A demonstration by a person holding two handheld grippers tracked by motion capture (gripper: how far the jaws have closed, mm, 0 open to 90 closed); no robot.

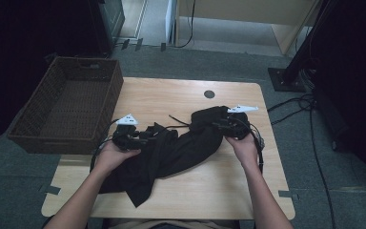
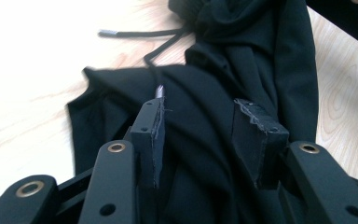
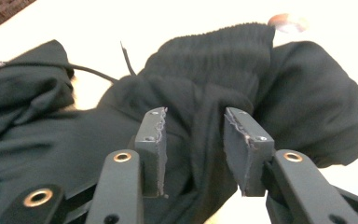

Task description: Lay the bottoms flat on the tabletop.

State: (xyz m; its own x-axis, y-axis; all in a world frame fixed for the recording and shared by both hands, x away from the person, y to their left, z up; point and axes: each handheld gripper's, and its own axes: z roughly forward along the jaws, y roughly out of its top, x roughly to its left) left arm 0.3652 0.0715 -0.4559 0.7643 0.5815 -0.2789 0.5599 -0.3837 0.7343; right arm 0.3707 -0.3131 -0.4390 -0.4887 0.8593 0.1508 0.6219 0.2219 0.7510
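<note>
now both grippers sit over a black garment [image 1: 171, 148] that lies crumpled across the middle of the table [image 1: 209, 191], running from its near-left part up toward the far right. the left gripper [image 2: 200, 126] stands with its jaws partly apart, a clear gap between the two pads; dark cloth lies in that gap and below it, but neither pad visibly presses on it, so nothing is clamped. in the high view this left gripper [image 1: 129, 136] is at the garment's left end, held in the left hand [image 1: 112, 155]. the right gripper [image 3: 193, 140] also has its jaws partly apart, with a raised fold of the garment standing between the pads; the fold looks close to both pads, yet a sliver of space shows on each side, so it is not gripped. in the high view this right gripper [image 1: 228, 125] is at the bunched far-right end of the garment, held in the right hand [image 1: 244, 143]. a thin drawstring [image 2: 140, 33] trails from the cloth onto the bare wood on the far side. a brown wicker basket [image 1: 38, 129] sits at the table's far-left corner, well apart from the garment.
</note>
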